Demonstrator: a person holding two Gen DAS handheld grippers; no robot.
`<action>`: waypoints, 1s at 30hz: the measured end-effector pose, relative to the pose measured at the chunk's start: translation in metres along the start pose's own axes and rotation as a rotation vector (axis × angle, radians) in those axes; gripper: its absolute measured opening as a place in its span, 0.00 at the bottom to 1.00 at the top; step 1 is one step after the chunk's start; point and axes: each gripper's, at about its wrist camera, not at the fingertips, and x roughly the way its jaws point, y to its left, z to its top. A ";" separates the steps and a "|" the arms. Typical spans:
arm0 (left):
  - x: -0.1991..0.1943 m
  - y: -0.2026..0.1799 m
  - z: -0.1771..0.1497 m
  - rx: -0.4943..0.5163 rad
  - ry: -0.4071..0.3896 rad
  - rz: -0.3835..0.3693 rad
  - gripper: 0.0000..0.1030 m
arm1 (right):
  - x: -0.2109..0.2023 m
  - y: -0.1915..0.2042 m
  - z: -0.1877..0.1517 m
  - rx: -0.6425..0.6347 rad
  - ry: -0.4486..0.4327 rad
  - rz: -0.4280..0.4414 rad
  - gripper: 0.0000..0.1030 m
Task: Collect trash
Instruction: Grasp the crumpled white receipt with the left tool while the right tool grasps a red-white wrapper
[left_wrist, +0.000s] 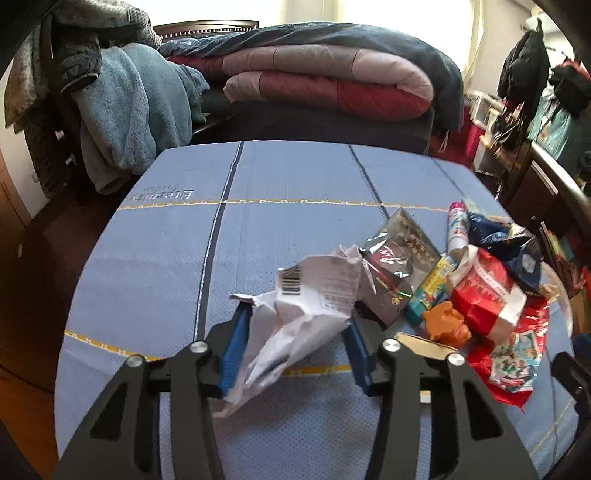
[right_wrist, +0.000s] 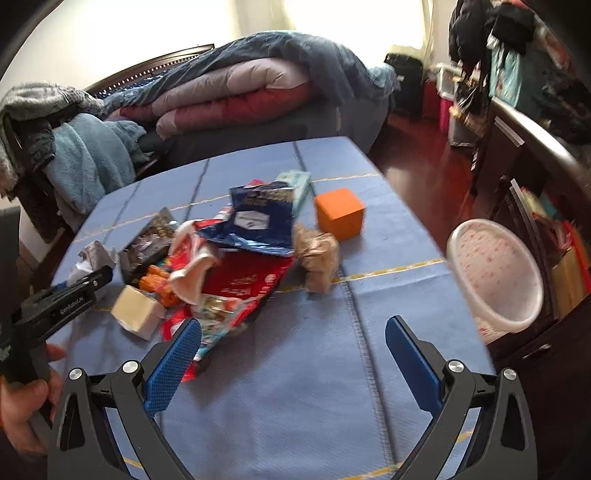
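Observation:
My left gripper (left_wrist: 295, 317) is closed around a crumpled white paper with a barcode (left_wrist: 306, 295), held above the blue tablecloth (left_wrist: 166, 258). It also shows at the left of the right wrist view (right_wrist: 88, 280). A pile of trash lies on the table: a red wrapper (right_wrist: 240, 284), a dark blue bag (right_wrist: 258, 221), a dark foil packet (left_wrist: 395, 258), a crumpled brown paper (right_wrist: 319, 258). My right gripper (right_wrist: 291, 343) is open and empty above bare cloth, just right of the pile. A white bin with red dots (right_wrist: 495, 273) stands off the table's right edge.
An orange cube (right_wrist: 340, 214), a cream block (right_wrist: 135, 312) and an orange toy (left_wrist: 447, 321) sit among the trash. A bed with folded quilts (left_wrist: 332, 81) lies behind the table. A dark cabinet (right_wrist: 517, 147) stands at the right.

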 end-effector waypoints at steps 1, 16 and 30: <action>-0.001 0.002 0.000 -0.009 -0.003 -0.014 0.44 | -0.001 0.006 0.002 -0.006 -0.010 0.026 0.96; -0.041 0.018 -0.011 -0.061 -0.084 -0.059 0.45 | 0.060 0.062 0.028 -0.069 0.072 0.135 0.57; -0.069 0.023 -0.013 -0.086 -0.144 -0.059 0.45 | 0.019 0.054 0.023 -0.076 -0.003 0.209 0.22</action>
